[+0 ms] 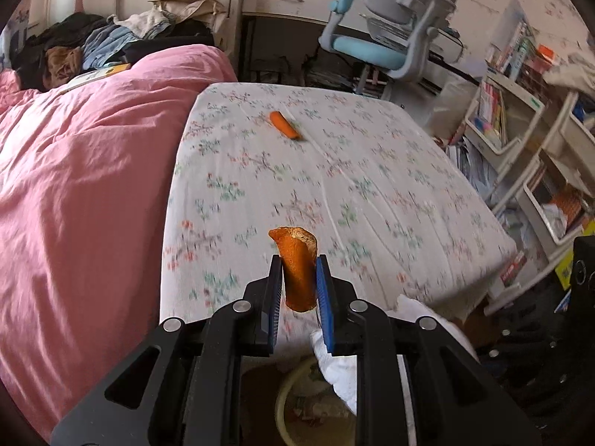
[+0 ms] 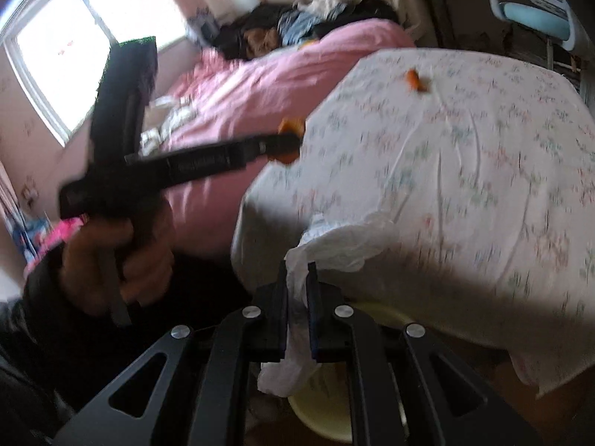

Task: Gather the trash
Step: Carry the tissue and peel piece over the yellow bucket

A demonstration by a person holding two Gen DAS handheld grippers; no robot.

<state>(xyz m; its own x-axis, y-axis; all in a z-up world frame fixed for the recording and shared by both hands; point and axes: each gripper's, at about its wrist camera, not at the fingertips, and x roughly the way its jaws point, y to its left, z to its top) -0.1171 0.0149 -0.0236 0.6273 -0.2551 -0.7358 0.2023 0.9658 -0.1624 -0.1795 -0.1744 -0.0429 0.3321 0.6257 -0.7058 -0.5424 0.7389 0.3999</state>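
Observation:
My left gripper [image 1: 299,260] is shut on a curled piece of orange peel [image 1: 297,267], held above the near edge of the flowered table [image 1: 334,171]. A second orange peel [image 1: 284,124] lies on the cloth toward the far side; the right wrist view shows it as a blurred peel [image 2: 416,81]. My right gripper [image 2: 297,267] is shut on a white plastic bag [image 2: 334,241] that hangs at the table's near corner over a pale yellow bin [image 2: 319,401]. In that view a hand holds the left gripper [image 2: 290,141] out over the table edge with its peel [image 2: 288,126].
A bed with a pink duvet [image 1: 81,156] lies left of the table, clothes [image 1: 111,37] heaped at its head. A grey and blue desk chair [image 1: 386,37] stands behind the table. White shelves with books [image 1: 520,119] line the right side. The bin [image 1: 297,409] sits below the fingers.

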